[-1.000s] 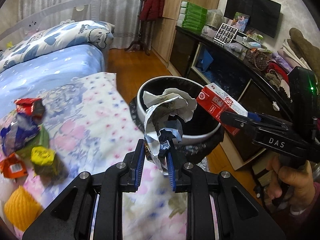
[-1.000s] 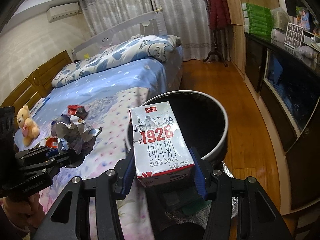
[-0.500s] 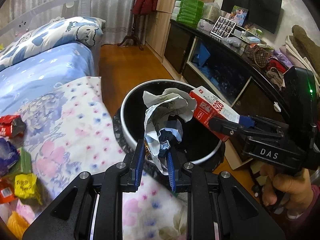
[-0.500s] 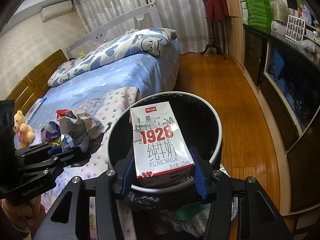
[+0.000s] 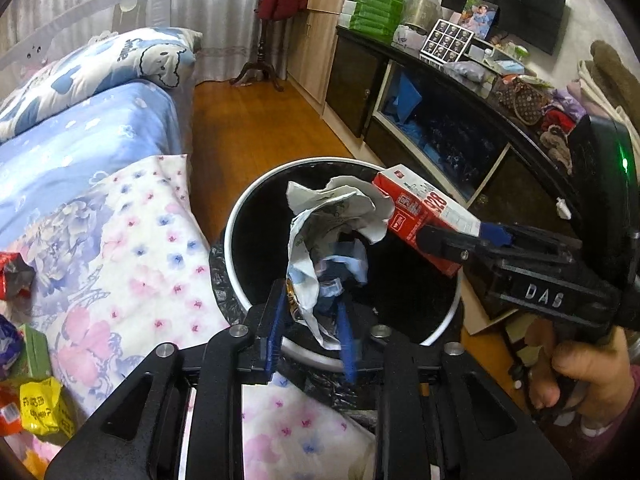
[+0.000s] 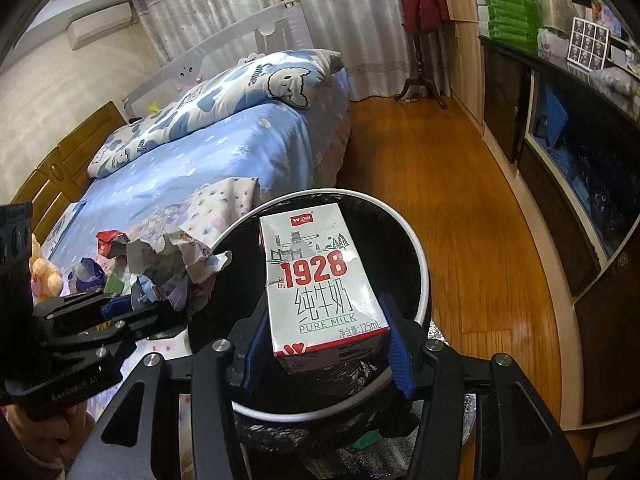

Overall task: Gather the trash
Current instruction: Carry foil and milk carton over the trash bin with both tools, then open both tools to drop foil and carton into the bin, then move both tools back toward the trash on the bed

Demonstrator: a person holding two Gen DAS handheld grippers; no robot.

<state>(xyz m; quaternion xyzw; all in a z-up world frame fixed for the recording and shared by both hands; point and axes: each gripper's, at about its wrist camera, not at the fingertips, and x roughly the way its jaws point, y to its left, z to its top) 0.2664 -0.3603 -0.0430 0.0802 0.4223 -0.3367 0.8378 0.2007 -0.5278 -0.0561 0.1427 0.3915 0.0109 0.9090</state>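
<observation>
The left tongs (image 5: 310,320) hang over the round black trash bin (image 5: 240,256) with the white rim. A crumpled wrapper (image 5: 332,220) sticks up between their blue pads (image 5: 276,332). The jaws are opening now — the right pad looks blurry, and there is a gap on the left side, so the wrapper sits loose between them and is not squeezed.

The right tongs (image 6: 324,344) are closed on a small milk carton (image 6: 320,284). It is white and red and says "1928" and "PURE MILK". The carton hangs over the bin's dark mouth too, just beside the wrapper.

The bin stands on the wood floor (image 6: 460,200), right next to the bed (image 5: 80,152). A black bag lines it. More trash lies on the flowery blanket (image 5: 132,264) — a yellow packet (image 5: 40,408), a red wrapper (image 5: 14,276) and a green box (image 5: 34,354). A small teddy bear (image 6: 42,268) sits farther back on the bed.
</observation>
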